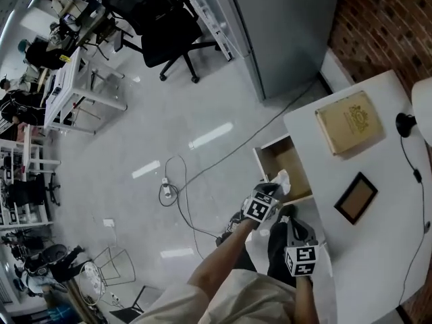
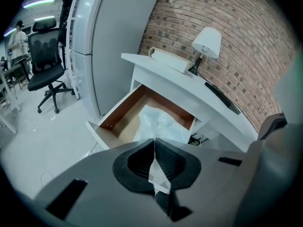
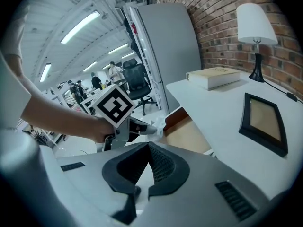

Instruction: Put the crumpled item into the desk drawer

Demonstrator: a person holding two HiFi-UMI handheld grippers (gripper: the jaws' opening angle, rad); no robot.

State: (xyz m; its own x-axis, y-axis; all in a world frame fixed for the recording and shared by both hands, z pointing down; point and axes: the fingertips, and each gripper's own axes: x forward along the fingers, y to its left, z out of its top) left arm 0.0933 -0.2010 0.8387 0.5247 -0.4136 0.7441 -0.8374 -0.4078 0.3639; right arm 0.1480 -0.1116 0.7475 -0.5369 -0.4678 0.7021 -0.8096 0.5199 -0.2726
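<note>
A crumpled white plastic item [image 2: 161, 122] hangs from my left gripper [image 2: 154, 145], whose jaws are shut on its near end. It hovers just above the open desk drawer [image 2: 102, 129], whose brown bottom shows bare around it. In the head view the left gripper [image 1: 273, 191] is at the drawer's [image 1: 270, 157] near corner, with the item [image 1: 282, 179] over the rim. My right gripper [image 1: 290, 214] is beside it over the desk's front edge. Its jaws [image 3: 149, 148] are shut with nothing between them. From there the item [image 3: 158, 123] shows at the drawer's [image 3: 173, 117] edge.
On the white desk [image 1: 378, 248] lie a tan book [image 1: 347, 121], a black picture frame [image 1: 356, 198] and a lamp base [image 1: 405, 123] with its cord. A grey cabinet [image 1: 283, 25] stands beyond the drawer. A cable [image 1: 179, 194] runs over the floor, and an office chair [image 1: 165, 29] stands farther off.
</note>
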